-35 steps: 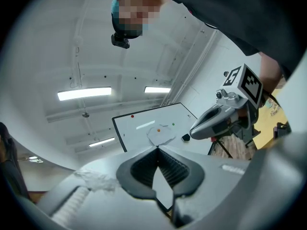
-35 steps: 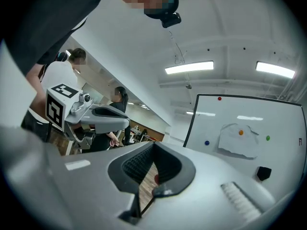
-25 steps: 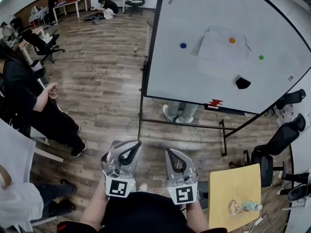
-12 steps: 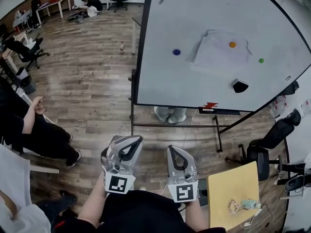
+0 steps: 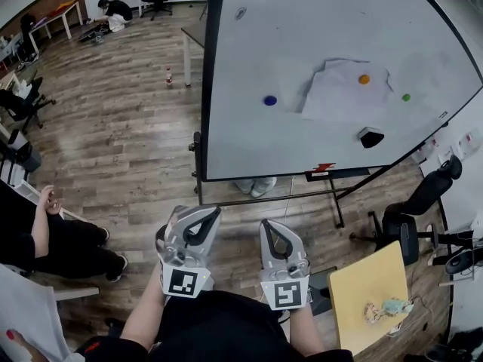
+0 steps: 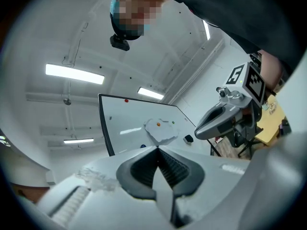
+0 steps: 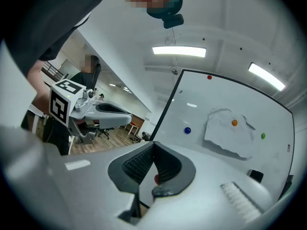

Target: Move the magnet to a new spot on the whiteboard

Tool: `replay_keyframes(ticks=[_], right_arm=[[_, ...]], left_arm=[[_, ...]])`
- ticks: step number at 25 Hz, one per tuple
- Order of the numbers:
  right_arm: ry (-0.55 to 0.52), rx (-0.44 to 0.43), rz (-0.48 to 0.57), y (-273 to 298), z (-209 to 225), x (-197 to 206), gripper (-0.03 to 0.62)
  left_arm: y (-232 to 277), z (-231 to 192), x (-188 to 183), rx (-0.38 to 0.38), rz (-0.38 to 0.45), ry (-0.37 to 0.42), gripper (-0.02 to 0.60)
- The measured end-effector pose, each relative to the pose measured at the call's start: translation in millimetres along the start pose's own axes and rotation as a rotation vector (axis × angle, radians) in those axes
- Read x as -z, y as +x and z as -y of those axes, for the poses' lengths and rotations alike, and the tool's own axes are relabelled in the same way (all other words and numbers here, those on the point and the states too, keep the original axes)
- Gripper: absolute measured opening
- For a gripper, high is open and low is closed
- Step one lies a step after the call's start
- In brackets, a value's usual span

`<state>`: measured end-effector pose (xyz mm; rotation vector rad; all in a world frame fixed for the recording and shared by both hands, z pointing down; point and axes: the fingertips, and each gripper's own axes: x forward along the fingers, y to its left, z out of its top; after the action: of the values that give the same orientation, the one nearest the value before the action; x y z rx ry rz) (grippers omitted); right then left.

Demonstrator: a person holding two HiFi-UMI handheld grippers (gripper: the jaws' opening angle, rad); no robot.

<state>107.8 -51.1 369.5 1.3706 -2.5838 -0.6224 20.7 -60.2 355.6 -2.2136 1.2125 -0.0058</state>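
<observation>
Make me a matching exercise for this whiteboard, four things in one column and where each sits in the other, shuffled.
1 blue magnet
2 orange magnet
3 green magnet
4 black eraser

A on the paper sheet
B below the sheet
C left of the sheet
D just right of the sheet

Pairs: 1-C, 2-A, 3-D, 4-B

Whiteboard (image 5: 302,36), blue magnet (image 5: 270,100), green magnet (image 5: 406,97), orange magnet (image 5: 364,79) on paper (image 5: 332,98), eraser (image 5: 370,137)

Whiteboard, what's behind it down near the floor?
A pair of light shoes shows on the wood floor, just below the bottom edge of the whiteboard. The board covers the rest of whoever is standing there.
</observation>
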Motion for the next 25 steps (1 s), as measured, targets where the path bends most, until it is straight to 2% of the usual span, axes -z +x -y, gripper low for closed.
replay_keyframes(ticks=[4, 9, 12, 14, 20, 25], right_arm=[[0.018, 0.059, -0.012, 25.0, 6.4, 2.2, 0.003], [-0.017, 0.108, -0.022, 56.0, 13.7, 2.9, 0.003], [-0.037, 0.133, -0.039, 68.5, 17.3, 4.9, 0.003], [-0.050, 0.155, -0.037, 75.7, 19.6, 2.7, 0.003], [-0.089, 0.200, -0.039, 93.7, 24.7, -2.0, 0.003], [-0.119, 0.216, -0.073, 103.7, 38.6, -7.2, 0.003]], left_arm=[[18.0, -19.4, 10.0, 0.045, 0.042, 0.008, 0.002], [34.9, -42.8, 25.8, 0.071, 0.093, 0.003, 0.002], [39.0, -51.7, 39.1, 0.086, 0.096, -0.032, 0.002], [42.1, -57.8, 40.1, 0.105, 0.113, -0.021, 0.002], [47.4, -67.6, 46.0, 0.126, 0.145, -0.009, 0.002], [55.5, -66.8, 51.8, 0.135, 0.149, -0.042, 0.002]])
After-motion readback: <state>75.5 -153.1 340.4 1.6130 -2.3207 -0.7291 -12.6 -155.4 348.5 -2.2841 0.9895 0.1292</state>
